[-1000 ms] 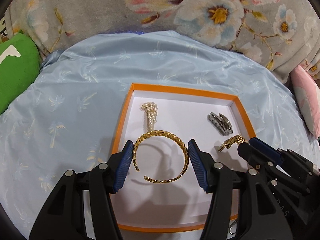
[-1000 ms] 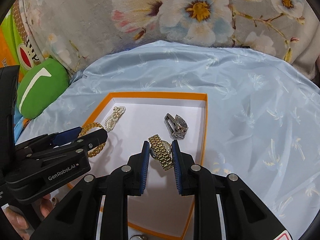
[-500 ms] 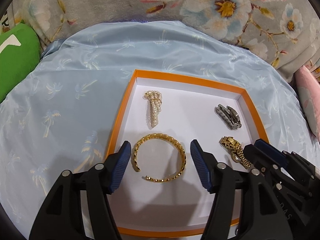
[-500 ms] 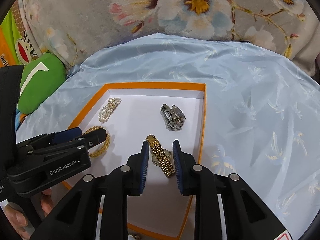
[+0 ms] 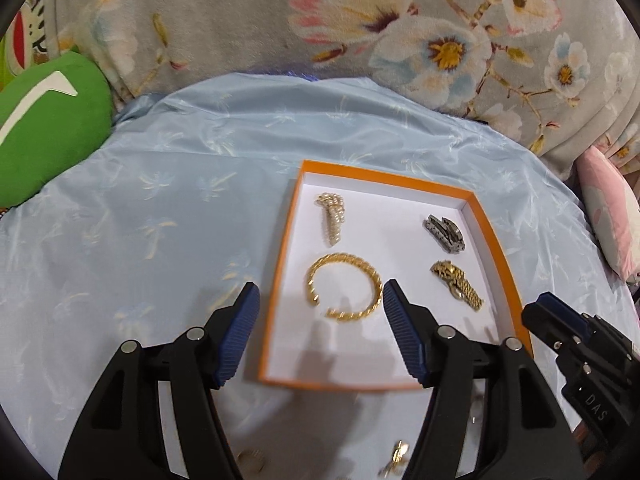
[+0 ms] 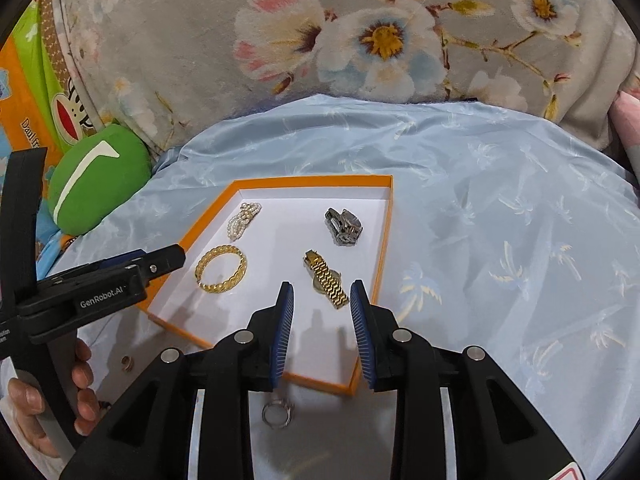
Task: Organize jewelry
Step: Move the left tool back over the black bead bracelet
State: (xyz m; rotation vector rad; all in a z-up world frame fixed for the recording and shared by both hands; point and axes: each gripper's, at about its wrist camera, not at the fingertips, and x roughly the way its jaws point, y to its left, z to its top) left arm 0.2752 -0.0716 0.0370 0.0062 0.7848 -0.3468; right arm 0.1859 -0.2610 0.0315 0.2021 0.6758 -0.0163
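Glossy gold metal bangle [image 5: 344,287] and link watch [image 5: 457,283] lie in a matt white, orange-rimmed card tray [image 5: 280,280] on shiny, smooth blue cloth [image 5: 160,208].

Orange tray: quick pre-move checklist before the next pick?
1. Left gripper empty, pads clear of gold bangle: ok.
2. Right gripper empty, gold watch released flat in tray: ok.
3. Four pieces in orange tray lie apart, including pearl bracelet and silver watch: ok.
4. Loose pieces remain outside on the cloth, silver ring and small band: not ok.
5. Whether more pieces lie beneath the grippers: cannot tell.
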